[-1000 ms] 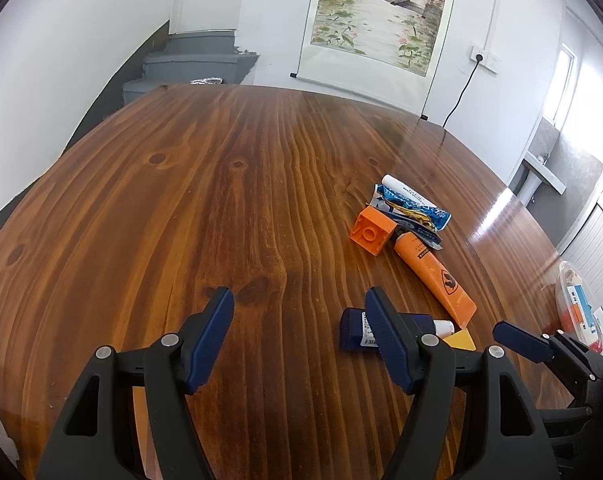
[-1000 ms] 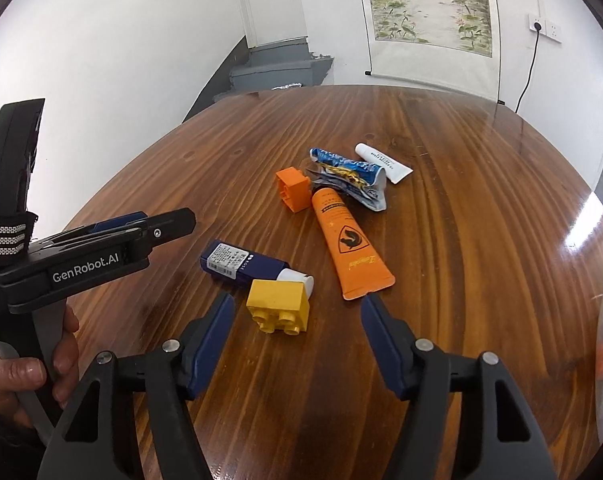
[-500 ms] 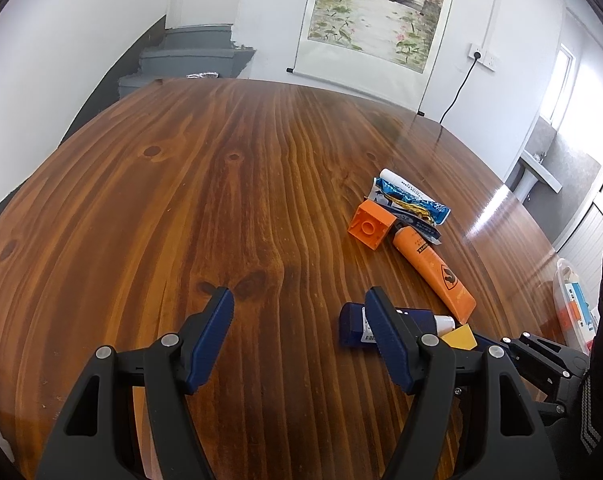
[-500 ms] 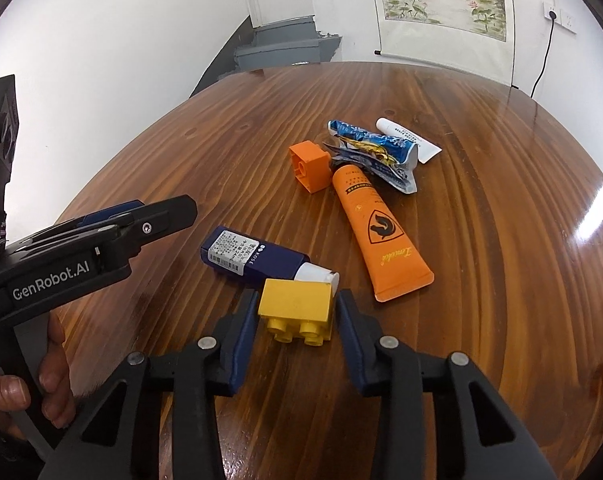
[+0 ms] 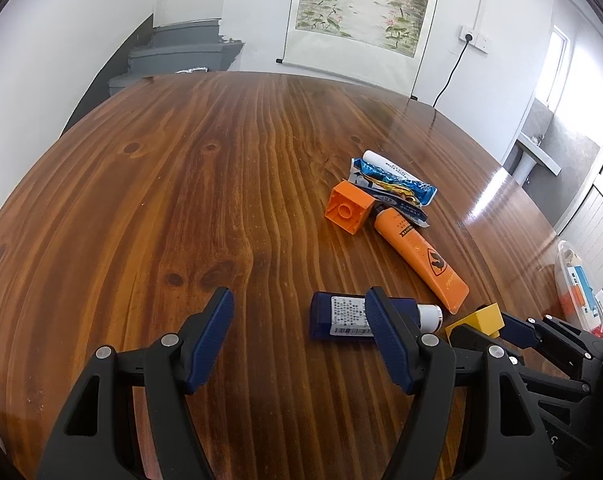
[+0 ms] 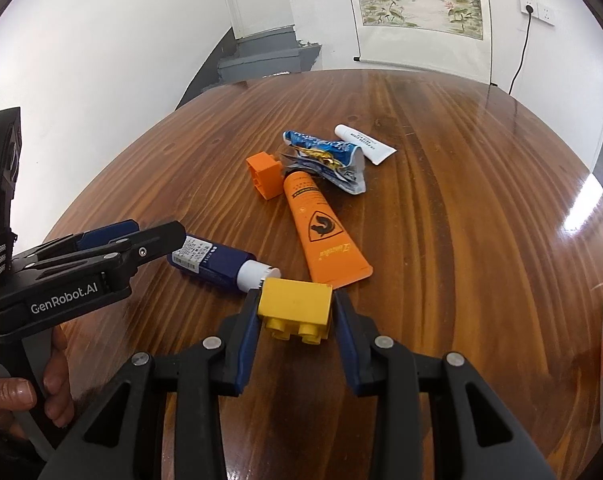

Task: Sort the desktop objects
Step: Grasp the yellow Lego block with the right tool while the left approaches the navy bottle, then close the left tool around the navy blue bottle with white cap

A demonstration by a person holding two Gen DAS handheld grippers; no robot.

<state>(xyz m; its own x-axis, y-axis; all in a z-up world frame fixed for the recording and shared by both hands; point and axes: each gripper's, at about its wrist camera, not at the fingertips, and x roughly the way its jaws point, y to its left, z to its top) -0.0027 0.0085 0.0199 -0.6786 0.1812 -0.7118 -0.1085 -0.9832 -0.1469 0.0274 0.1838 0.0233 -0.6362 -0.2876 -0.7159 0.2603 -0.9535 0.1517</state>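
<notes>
My right gripper (image 6: 295, 312) is shut on a yellow toy brick (image 6: 295, 306), which also shows in the left wrist view (image 5: 483, 318), near the table. My left gripper (image 5: 299, 320) is open and empty above the wooden table (image 5: 181, 200); it also shows in the right wrist view (image 6: 113, 240). A dark blue tube with a white cap (image 6: 217, 262) lies just beyond the brick, partly behind my left gripper's right finger (image 5: 381, 320). Further off lie an orange tube (image 6: 321, 228), an orange brick (image 6: 265, 174), a crumpled blue wrapper (image 6: 325, 156) and a white tube (image 6: 365, 144).
A clear plastic bin (image 5: 577, 288) with small items stands at the table's right edge. A scroll painting (image 5: 365, 0) hangs on the far wall. Grey steps (image 5: 181, 52) stand beyond the table's far left.
My right gripper moved forward and closed on the yellow brick. The left gripper stayed open and barely moved.
</notes>
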